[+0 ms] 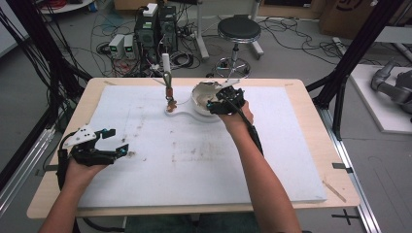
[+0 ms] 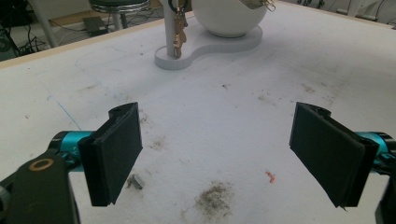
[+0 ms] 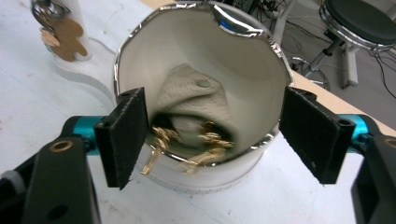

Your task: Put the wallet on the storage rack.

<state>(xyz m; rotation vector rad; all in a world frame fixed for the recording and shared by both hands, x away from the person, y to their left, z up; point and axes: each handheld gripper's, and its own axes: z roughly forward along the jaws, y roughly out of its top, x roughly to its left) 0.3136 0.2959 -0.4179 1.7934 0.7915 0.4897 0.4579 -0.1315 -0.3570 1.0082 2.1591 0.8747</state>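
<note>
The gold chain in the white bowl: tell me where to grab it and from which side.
Grip the gold chain at its bunched middle, low by the near rim of the white bowl. Come through the open mouth, which faces the right gripper; its jaws already straddle the rim, open.

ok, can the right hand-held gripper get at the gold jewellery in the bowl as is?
Probably yes: the right hand-held gripper is open at the bowl mouth, gold jewellery lying exposed between its jaws.

I see a white bowl (image 3: 201,70) with a silver rim, gold chains (image 3: 205,142) inside, and black tongs (image 3: 219,140) with teal fittings.
</note>
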